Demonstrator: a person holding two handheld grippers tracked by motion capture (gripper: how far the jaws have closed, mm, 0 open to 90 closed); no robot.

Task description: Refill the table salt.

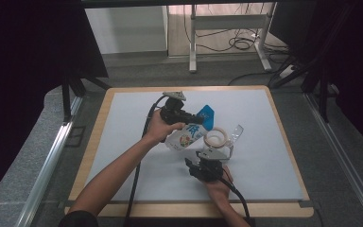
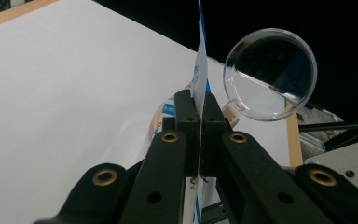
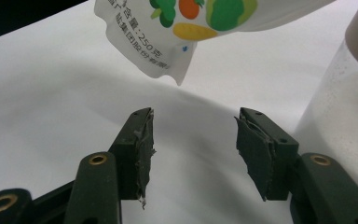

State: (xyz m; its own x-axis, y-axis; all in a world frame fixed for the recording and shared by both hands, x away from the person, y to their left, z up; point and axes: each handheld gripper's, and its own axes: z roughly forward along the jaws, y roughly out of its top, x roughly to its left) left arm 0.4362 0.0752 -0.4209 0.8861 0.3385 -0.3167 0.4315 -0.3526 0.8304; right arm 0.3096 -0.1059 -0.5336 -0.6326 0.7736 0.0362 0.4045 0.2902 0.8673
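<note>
Your right tongs (image 3: 191,154), jaws wide and empty, sit just below the pouch (image 3: 186,28); left tongs (image 2: 198,116) pinch its top edge.

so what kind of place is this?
Likely a lab data-collection station: a table with a plain white mat, dark curtains either side, loose cables on the floor behind. The left gripper holds a pouch.

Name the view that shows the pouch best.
The high view: the pouch shows nearly whole, held tilted by the left gripper. The left gripper view shows just its thin edge clamped; the right gripper view shows its printed lower corner.
</note>
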